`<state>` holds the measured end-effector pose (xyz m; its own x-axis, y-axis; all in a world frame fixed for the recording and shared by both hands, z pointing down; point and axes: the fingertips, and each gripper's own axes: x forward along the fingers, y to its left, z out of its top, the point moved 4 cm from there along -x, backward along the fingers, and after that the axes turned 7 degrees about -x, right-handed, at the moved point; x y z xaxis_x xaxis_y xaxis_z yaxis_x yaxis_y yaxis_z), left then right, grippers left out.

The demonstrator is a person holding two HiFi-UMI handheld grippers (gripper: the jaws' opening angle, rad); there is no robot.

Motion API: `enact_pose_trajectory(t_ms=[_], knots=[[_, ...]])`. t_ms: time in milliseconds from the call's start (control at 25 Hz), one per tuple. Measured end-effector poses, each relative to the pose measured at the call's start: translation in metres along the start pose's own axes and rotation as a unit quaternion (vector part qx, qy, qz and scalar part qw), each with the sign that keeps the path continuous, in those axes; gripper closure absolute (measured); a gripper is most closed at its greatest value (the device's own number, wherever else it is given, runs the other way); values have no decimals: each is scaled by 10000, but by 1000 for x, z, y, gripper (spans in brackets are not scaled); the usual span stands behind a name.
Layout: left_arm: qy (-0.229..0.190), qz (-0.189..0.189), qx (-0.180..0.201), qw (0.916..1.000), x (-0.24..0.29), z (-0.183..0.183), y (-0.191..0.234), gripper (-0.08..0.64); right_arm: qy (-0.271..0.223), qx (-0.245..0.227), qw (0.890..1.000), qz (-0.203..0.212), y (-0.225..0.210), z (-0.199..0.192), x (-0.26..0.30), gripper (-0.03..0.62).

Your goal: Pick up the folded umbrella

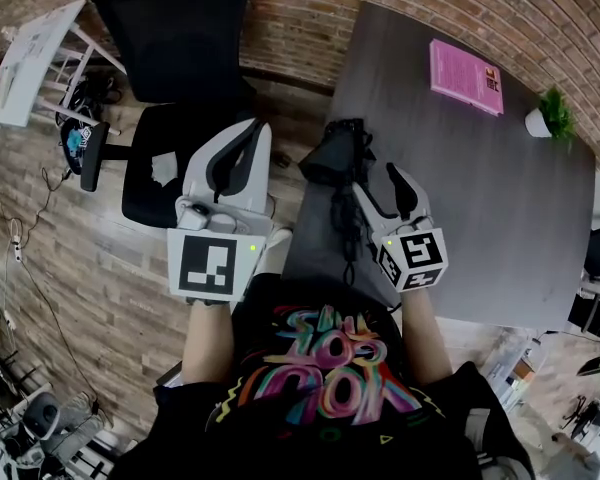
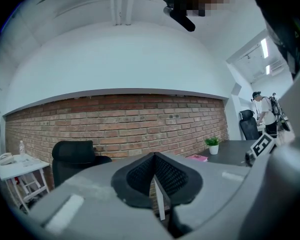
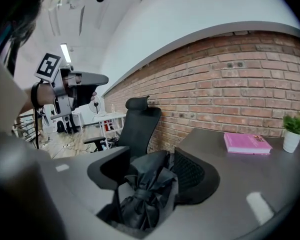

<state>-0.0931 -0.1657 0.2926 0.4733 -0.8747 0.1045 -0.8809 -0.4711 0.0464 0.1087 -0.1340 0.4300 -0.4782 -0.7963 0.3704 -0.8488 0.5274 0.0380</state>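
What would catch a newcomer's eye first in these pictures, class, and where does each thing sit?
The black folded umbrella lies at the near left edge of the dark table, between the parted jaws of the right gripper. A bright pink book lies near the table's far edge, a small potted plant just right of it. The left gripper, jaws together, is held beside the table, near a black office chair.

The near end of the folded umbrella [image 3: 142, 199] sinks out of sight between the bodies of my right claw [image 3: 151, 158]. Print on the pink book [image 3: 247, 143] is too small to read.
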Motion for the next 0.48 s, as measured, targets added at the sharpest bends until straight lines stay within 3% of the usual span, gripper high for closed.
enact_pose_trajectory(t_ms=[480], knots=[[135, 142, -73, 9998, -5, -11, 8, 558, 705, 139, 9972, 204, 9, -49, 40, 239]])
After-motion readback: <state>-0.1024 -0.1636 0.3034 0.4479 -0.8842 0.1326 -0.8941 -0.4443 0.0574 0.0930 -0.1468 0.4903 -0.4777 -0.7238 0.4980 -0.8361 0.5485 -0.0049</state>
